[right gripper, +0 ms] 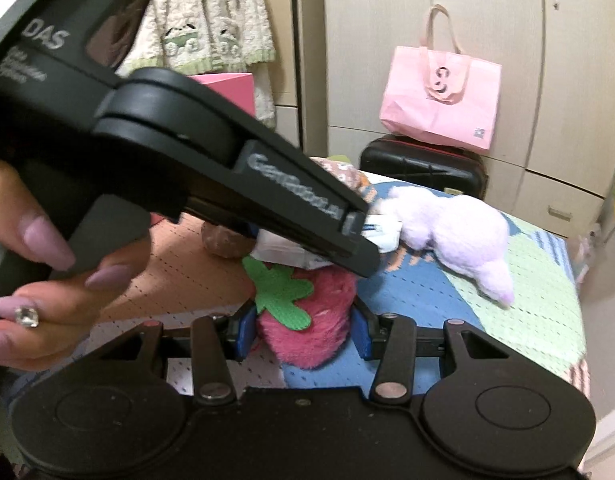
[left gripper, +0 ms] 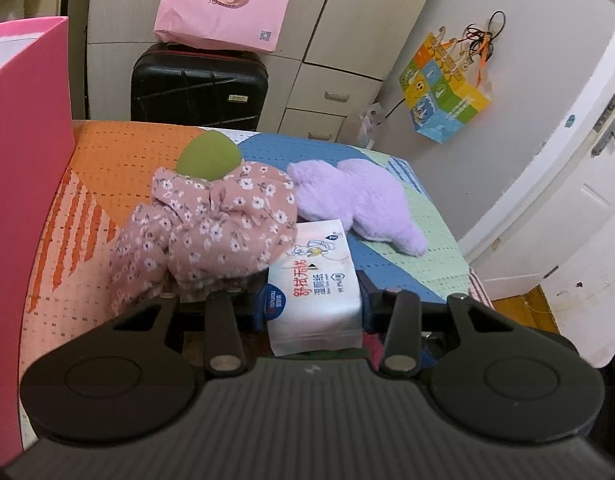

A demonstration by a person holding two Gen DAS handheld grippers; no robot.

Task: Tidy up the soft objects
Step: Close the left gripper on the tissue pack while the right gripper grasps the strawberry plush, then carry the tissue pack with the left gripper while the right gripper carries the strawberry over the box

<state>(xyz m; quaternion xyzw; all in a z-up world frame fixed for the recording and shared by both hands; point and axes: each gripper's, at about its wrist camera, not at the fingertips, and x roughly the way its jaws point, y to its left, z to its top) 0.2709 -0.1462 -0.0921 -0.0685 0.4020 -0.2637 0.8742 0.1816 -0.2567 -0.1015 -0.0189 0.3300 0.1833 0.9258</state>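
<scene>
My left gripper [left gripper: 313, 300] is shut on a white pack of wet tissues [left gripper: 313, 280] and holds it above the patchwork bed cover [left gripper: 107, 160]. Beyond it lie a pink floral cloth doll [left gripper: 211, 224] with a green head [left gripper: 209, 158] and a lilac plush toy [left gripper: 359, 200]. My right gripper [right gripper: 303, 336] is shut on a pink plush strawberry [right gripper: 307, 320] with a green leaf. The left gripper crosses the right wrist view [right gripper: 267, 204] with the tissue pack [right gripper: 379, 234] in its jaws. The lilac plush [right gripper: 455, 232] lies just beyond.
A pink box [left gripper: 23, 200] stands at the left edge of the bed. A black suitcase [left gripper: 199, 84] with a pink tote bag [left gripper: 227, 4] on it stands behind the bed against the wardrobe. A white door [left gripper: 567, 160] is at the right.
</scene>
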